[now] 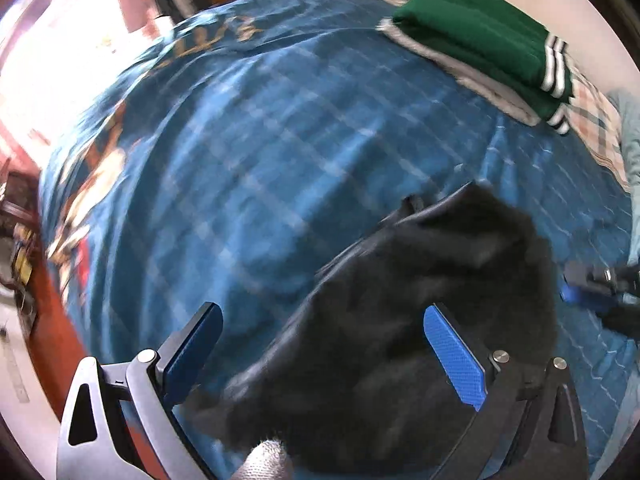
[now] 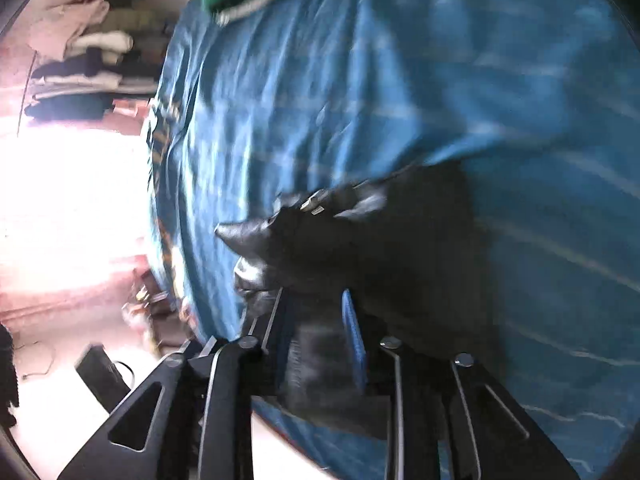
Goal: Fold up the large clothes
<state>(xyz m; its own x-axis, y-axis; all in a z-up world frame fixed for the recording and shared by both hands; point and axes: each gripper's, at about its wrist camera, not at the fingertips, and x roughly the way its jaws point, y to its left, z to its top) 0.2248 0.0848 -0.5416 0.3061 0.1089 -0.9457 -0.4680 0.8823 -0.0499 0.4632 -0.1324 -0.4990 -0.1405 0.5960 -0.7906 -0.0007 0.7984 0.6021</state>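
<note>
A black garment (image 1: 420,280) lies bunched on the blue plaid bedspread (image 1: 240,160). My left gripper (image 1: 322,312) hangs over its near end, open, with the blue pads (image 1: 454,356) wide apart and not pressing the cloth. In the right wrist view the black garment (image 2: 380,240) runs back between the narrow jaws of my right gripper (image 2: 314,300), which is shut on a fold of it. A metal zip pull (image 2: 314,204) shows on the cloth. The right gripper (image 1: 588,284) also shows at the right edge of the left wrist view, beside the garment.
A folded green garment with white stripes (image 1: 480,36) rests on grey cloth at the bed's far right. A gloved fingertip (image 1: 268,456) shows at the bottom. Stacked clothes (image 2: 88,64) sit on shelves beyond the bed, and bright floor (image 2: 60,200) lies to its left.
</note>
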